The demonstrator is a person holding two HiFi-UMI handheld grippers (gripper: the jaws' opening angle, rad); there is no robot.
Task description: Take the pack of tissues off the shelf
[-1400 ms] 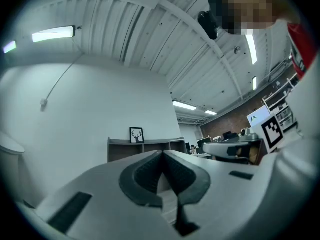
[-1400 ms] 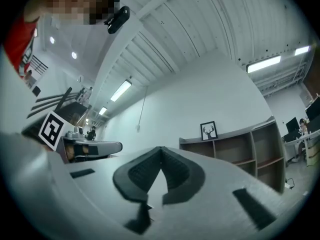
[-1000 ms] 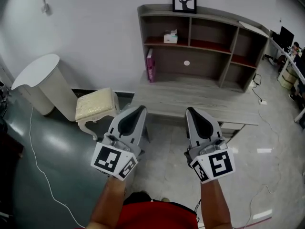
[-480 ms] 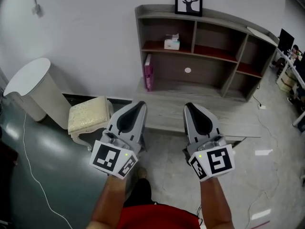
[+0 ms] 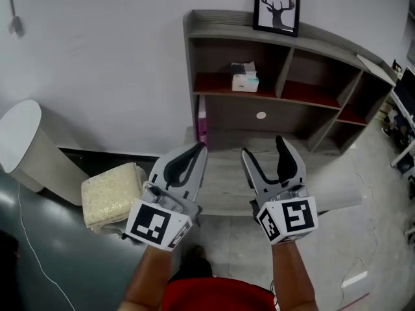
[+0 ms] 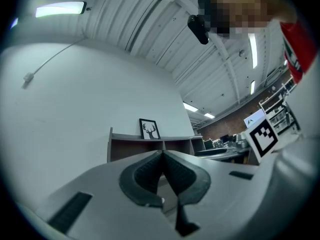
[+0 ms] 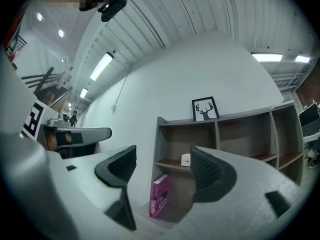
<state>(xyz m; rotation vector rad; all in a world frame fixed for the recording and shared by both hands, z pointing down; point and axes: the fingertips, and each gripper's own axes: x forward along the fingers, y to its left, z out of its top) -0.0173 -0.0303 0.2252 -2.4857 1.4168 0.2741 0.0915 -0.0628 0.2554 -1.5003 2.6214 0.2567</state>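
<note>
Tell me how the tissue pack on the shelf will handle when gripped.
The tissue pack looks small and soft-wrapped, a tissue poking from its top: probably light and squashy, so it may dent. It sits free on the red shelf board; a nudge would likely slide it.

In the head view the left hand-held gripper (image 5: pixel 198 148) hides the right edge of the cushioned stool (image 5: pixel 109 193). The frame's left edge cuts off the white bin (image 5: pixel 26 151). In the right gripper view the pack of tissues (image 7: pixel 185 159) sits half behind a jaw of the right hand-held gripper (image 7: pixel 162 159), whose jaws are opening and empty. The pack's print is too small to read.
</note>
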